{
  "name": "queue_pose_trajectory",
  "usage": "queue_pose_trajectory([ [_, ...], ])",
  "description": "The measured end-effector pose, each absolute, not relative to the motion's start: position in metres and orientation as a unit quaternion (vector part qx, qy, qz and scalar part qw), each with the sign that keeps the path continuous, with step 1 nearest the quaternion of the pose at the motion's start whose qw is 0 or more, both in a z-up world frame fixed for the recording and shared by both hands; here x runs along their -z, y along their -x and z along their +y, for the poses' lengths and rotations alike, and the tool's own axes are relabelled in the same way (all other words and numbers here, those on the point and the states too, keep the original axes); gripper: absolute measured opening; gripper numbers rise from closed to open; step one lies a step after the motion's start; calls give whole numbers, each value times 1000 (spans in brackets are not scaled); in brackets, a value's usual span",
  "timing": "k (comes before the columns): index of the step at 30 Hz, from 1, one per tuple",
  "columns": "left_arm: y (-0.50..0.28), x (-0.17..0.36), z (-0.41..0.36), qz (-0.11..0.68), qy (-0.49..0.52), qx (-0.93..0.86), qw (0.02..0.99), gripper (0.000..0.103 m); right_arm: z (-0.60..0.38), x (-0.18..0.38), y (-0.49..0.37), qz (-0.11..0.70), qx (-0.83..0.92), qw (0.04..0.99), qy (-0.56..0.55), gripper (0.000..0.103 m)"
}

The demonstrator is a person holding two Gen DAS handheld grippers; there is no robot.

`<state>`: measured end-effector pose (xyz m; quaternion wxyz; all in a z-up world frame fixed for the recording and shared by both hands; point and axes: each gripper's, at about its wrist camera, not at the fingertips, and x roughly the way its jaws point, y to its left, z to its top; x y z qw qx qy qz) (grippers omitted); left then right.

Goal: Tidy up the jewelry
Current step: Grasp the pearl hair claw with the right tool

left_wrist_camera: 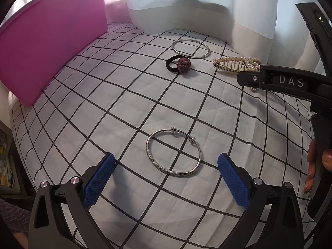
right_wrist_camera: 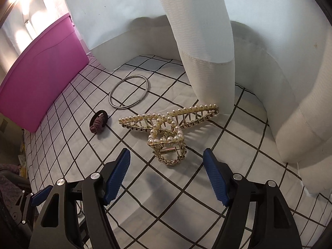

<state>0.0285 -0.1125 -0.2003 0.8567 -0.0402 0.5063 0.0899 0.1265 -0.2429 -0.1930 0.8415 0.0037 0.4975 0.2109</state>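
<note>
Jewelry lies spread on a checked cloth (left_wrist_camera: 124,108). Left tongs (left_wrist_camera: 166,166) stand open, their blue pads on either side of an engraved silver bangle (left_wrist_camera: 173,151) without touching it. Beyond them sit a dark hair tie with a maroon knot (left_wrist_camera: 181,64) and a plain silver hoop (left_wrist_camera: 190,48). Right tongs (right_wrist_camera: 167,162) are open too, with a pearl claw clip (right_wrist_camera: 169,122) just ahead, its hinge nearly between the tips. A pink box (left_wrist_camera: 49,47) stands far left.

The left gripper (left_wrist_camera: 166,166) tilts steeply downward, its 2 blue ribbed fingers (left_wrist_camera: 99,181) spread wide and empty. The right gripper (right_wrist_camera: 167,164) angles down likewise, fingers (right_wrist_camera: 215,176) apart, gripping nothing; a hand (left_wrist_camera: 315,166) holds its handle.
</note>
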Motion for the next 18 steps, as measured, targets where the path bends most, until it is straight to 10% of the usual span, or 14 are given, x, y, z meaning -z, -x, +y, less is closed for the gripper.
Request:
queue_pose_trajectory([
  [18, -29, 200, -117, 481, 35, -87, 872, 94, -217, 202, -129, 461, -192, 864, 71, 68],
])
